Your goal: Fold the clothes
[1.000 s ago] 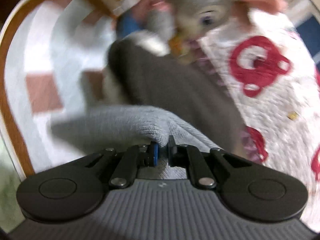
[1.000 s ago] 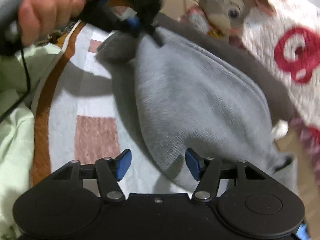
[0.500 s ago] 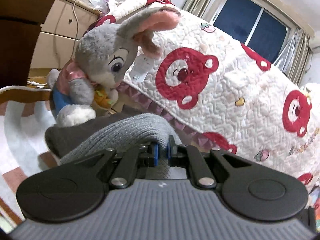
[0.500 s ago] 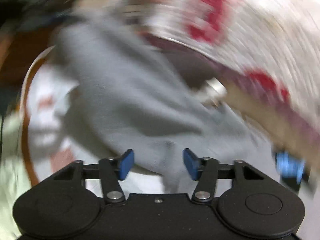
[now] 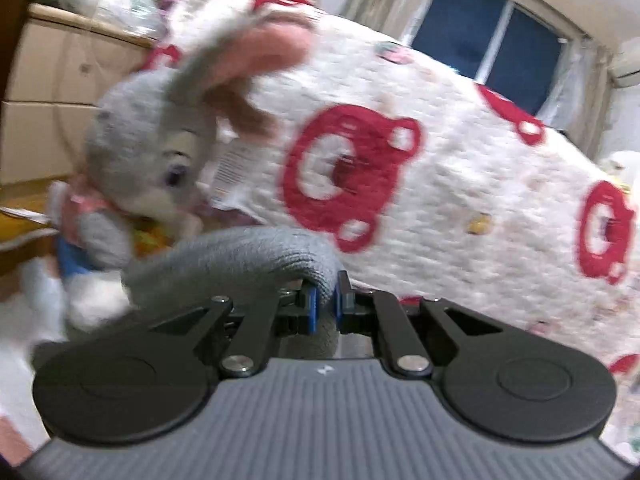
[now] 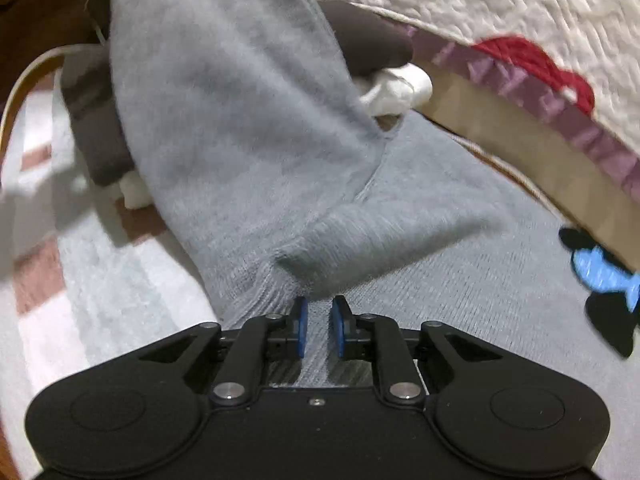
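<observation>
Left gripper [image 5: 325,300] clamped on fold of grey knitted garment [image 5: 240,256] – right gripper [image 6: 318,328] just closing, pinching same fabric between blue pads [image 6: 301,326].

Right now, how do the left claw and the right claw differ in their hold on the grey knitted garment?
The left claw pinches a raised fold of the grey knitted garment in front of the quilted bed cover with red bears. The right claw points down at garment lying on the rug; it has just been closing and its pads stand slightly wider apart around a knit edge. Both have blue pads with grey knit between them.
</observation>
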A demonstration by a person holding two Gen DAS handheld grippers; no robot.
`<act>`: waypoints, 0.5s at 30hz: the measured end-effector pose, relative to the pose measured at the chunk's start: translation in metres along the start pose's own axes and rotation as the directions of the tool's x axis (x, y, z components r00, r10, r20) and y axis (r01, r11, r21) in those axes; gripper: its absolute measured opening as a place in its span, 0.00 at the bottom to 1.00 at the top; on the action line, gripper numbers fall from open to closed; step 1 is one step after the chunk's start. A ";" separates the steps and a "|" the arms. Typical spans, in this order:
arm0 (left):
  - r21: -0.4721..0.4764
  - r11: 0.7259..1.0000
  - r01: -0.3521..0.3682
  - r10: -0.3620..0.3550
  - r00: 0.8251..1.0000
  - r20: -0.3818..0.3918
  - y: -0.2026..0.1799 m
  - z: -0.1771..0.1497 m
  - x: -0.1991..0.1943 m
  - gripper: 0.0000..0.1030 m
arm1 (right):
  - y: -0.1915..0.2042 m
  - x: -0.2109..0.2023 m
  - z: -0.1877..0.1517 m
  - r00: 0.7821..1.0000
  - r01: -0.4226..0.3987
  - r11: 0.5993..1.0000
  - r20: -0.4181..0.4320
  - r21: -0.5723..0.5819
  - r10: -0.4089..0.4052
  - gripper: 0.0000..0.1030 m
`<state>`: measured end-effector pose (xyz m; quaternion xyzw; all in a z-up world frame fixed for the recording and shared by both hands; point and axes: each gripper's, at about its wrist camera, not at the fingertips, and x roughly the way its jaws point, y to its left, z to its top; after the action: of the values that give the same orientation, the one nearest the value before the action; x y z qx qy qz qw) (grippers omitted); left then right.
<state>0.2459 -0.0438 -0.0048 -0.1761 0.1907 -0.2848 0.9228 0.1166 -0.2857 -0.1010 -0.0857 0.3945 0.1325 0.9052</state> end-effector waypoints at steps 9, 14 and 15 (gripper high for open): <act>0.000 0.998 0.067 -0.067 0.996 -0.052 -0.037 -0.025 0.014 0.07 | -0.048 -0.031 0.016 0.987 -0.148 0.958 0.102 0.246 0.126 0.31; 0.019 0.994 0.106 -0.105 0.992 -0.073 -0.048 -0.033 0.013 0.07 | -0.052 0.027 0.037 0.986 -0.164 0.928 0.022 0.335 0.166 0.32; 0.027 0.993 0.114 -0.112 0.991 -0.076 -0.050 -0.034 0.013 0.07 | -0.047 0.035 0.039 0.985 -0.168 0.932 0.017 0.321 0.172 0.35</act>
<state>0.2173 -0.0977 -0.0162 -0.1617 0.2100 -0.3460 0.9000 0.1811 -0.3146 -0.0987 0.0966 0.4220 0.1436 0.8900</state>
